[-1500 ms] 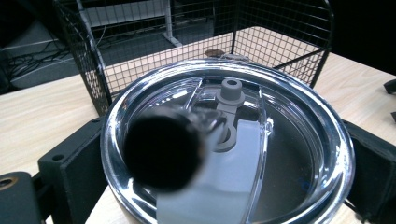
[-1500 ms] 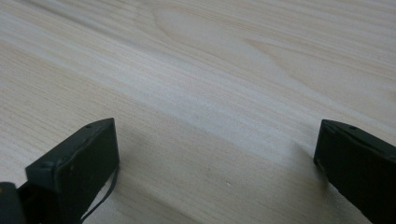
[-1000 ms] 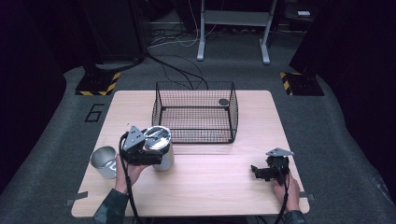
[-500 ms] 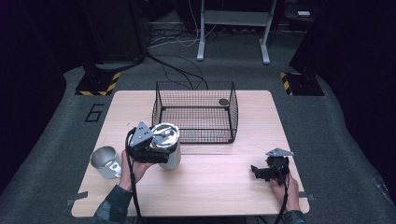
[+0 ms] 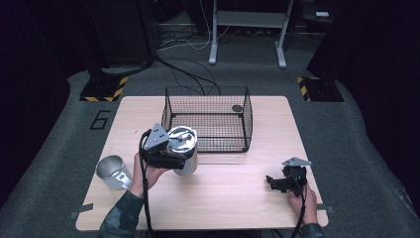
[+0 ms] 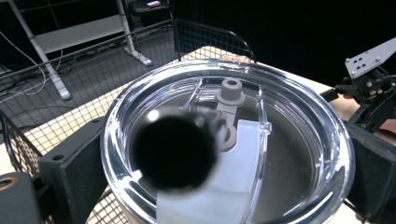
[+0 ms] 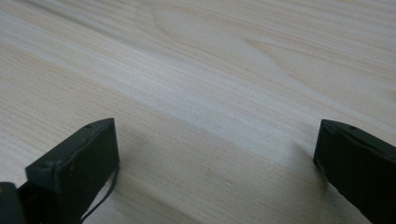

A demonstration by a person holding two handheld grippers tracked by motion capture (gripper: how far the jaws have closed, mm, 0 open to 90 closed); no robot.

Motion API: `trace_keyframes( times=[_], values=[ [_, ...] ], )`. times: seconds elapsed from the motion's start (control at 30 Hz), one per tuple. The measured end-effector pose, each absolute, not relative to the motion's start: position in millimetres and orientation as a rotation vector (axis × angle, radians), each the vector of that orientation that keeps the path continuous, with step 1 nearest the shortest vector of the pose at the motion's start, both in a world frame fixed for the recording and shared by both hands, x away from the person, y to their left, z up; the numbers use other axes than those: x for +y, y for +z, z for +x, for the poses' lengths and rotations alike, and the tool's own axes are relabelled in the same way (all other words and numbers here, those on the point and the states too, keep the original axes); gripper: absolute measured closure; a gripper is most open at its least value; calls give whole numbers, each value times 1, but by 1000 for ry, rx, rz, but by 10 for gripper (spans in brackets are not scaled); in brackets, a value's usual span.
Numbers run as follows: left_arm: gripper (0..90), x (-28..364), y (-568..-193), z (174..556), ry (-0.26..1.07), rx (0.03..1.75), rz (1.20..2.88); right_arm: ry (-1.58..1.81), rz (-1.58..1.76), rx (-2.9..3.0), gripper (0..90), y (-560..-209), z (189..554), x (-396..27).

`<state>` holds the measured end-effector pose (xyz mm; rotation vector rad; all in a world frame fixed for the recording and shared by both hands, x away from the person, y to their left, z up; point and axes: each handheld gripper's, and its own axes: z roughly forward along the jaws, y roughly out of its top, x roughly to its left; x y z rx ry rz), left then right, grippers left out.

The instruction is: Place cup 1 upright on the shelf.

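Note:
A steel tumbler [image 5: 184,148] with a clear lid [image 6: 261,140] is held just above the wooden table [image 5: 233,203], at the front left corner of the black wire basket [image 5: 246,124]. My left gripper [image 5: 179,159] is shut on it, one jaw on each side of the rim in the left gripper view. A lidless steel cup [image 5: 113,171] lies tilted to the left of that hand. My right gripper [image 5: 276,182] rests low at the table's front right, open, with bare wood between its fingers [image 7: 77,158].
A small dark disc [image 5: 237,107] lies inside the basket at its far right corner. The right gripper's grey plate [image 6: 369,56] appears beyond the lid. Cables and a stand's legs [image 5: 247,34] cross the floor behind the table.
My left gripper has carried the lidded tumbler to the right, away from the lidless cup and closer to the basket. The right gripper has stayed put.

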<state>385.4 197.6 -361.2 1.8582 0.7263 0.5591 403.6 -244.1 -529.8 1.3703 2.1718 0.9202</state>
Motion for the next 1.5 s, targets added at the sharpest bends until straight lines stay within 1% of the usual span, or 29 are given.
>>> trace_keyframes(
  times=[0.93,1.5],
  values=[
    [41,169,-339,409,516,681,1855,924,1364,2171,0,-530,404,-244],
    [41,154,-324,428,527,647,1860,924,1361,2174,0,-530,404,-245]
  ],
)
